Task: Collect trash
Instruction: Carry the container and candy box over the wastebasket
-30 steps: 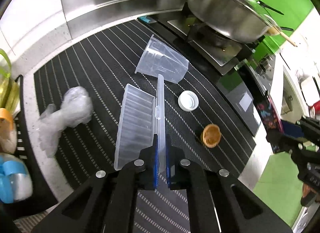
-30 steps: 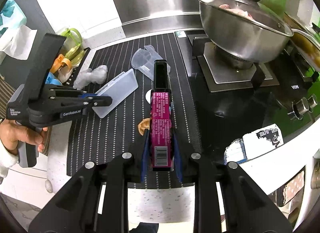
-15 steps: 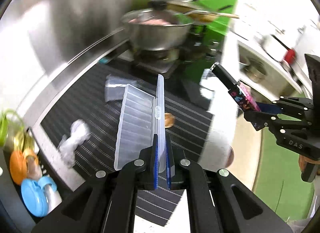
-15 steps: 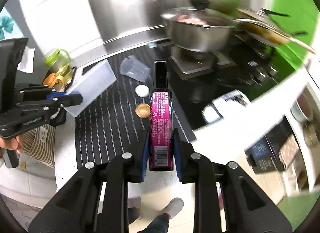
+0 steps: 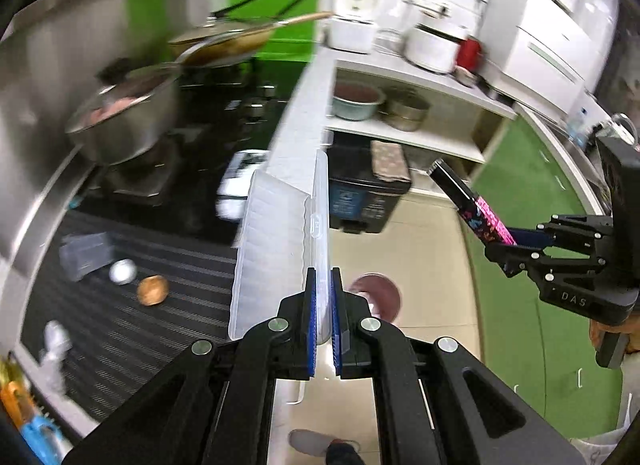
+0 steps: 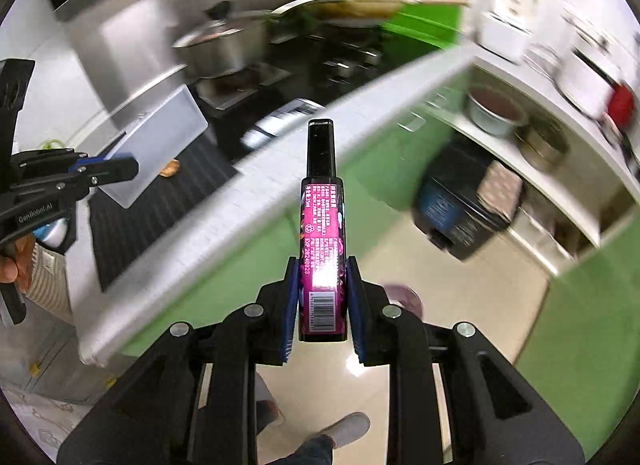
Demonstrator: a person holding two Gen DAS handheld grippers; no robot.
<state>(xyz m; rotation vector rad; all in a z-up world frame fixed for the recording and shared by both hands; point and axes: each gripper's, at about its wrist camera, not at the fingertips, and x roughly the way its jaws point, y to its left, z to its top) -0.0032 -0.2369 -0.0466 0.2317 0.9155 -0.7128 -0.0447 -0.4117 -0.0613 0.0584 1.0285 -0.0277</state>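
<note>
My left gripper (image 5: pixel 323 297) is shut on the thin lid edge of a clear plastic clamshell box (image 5: pixel 276 249), which stands up in front of it; from the right wrist view the same box (image 6: pixel 160 145) shows at the left in that gripper (image 6: pixel 120 169). My right gripper (image 6: pixel 322 281) is shut on a black spray bottle with a pink label (image 6: pixel 322 233), cap pointing away; in the left wrist view that bottle (image 5: pixel 472 205) sticks out of the right gripper (image 5: pixel 516 239). On the striped mat (image 5: pixel 120 329) lie a clear cup (image 5: pixel 82 255), a white lid (image 5: pixel 122 271), a brown paper cup (image 5: pixel 152 290) and crumpled plastic (image 5: pixel 56 341).
Both grippers hang past the counter edge (image 6: pixel 240 205) over a tiled floor (image 5: pixel 420 249). A dark bin (image 5: pixel 364 201) stands under white shelves (image 5: pixel 404 137) with pots. A steel pot (image 5: pixel 124 121) and a pan (image 5: pixel 228 41) sit on the stove. A person's shoes (image 6: pixel 340 431) show below.
Both grippers swung away from the counter toward the floor and shelves, rolling as they went. The box and the bottle stayed gripped. The mat's items slid to the left of the views.
</note>
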